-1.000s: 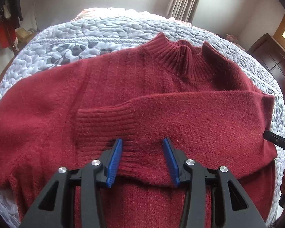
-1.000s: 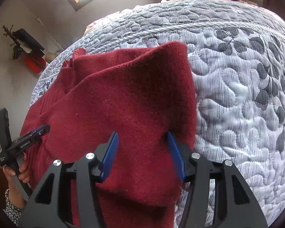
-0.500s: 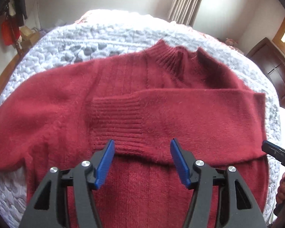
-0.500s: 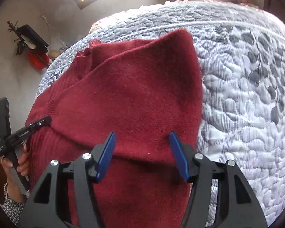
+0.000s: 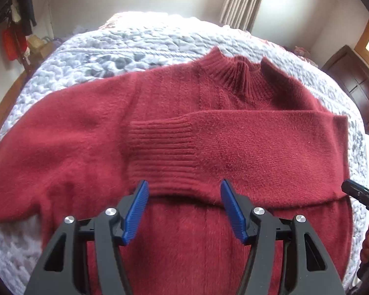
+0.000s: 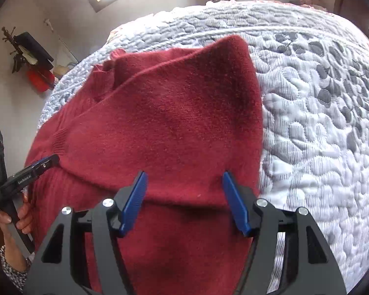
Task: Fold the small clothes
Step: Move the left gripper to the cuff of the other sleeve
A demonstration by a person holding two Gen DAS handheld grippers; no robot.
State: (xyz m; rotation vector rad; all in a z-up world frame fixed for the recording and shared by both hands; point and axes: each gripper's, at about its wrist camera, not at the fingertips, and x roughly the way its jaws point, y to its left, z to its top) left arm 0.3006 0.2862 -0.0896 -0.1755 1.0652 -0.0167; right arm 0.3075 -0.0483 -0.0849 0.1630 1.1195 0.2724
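A dark red knitted sweater (image 5: 91,135) lies flat on the quilted bed, collar (image 5: 236,78) at the far side. Its right sleeve (image 5: 258,145) is folded across the chest, with the ribbed cuff (image 5: 160,152) near the middle. The other sleeve stretches out to the left. My left gripper (image 5: 184,196) hovers open above the lower edge of the folded sleeve, holding nothing. My right gripper (image 6: 183,186) is open over the folded shoulder of the sweater (image 6: 174,123), also with nothing in it. The left gripper (image 6: 44,163) shows at the left edge of the right wrist view, held by a hand (image 6: 19,218).
A grey and white quilted bedspread (image 6: 319,123) covers the bed, with bare quilt to the right of the sweater. A dark wooden cabinet (image 5: 356,83) stands at the far right. Curtains (image 5: 243,0) hang by the back wall. A coat stand with red items (image 5: 12,41) is at the far left.
Both grippers have pulled back and up from the sweater, so more of it shows. The left gripper's jaws have widened. The sleeve stays folded across the chest.
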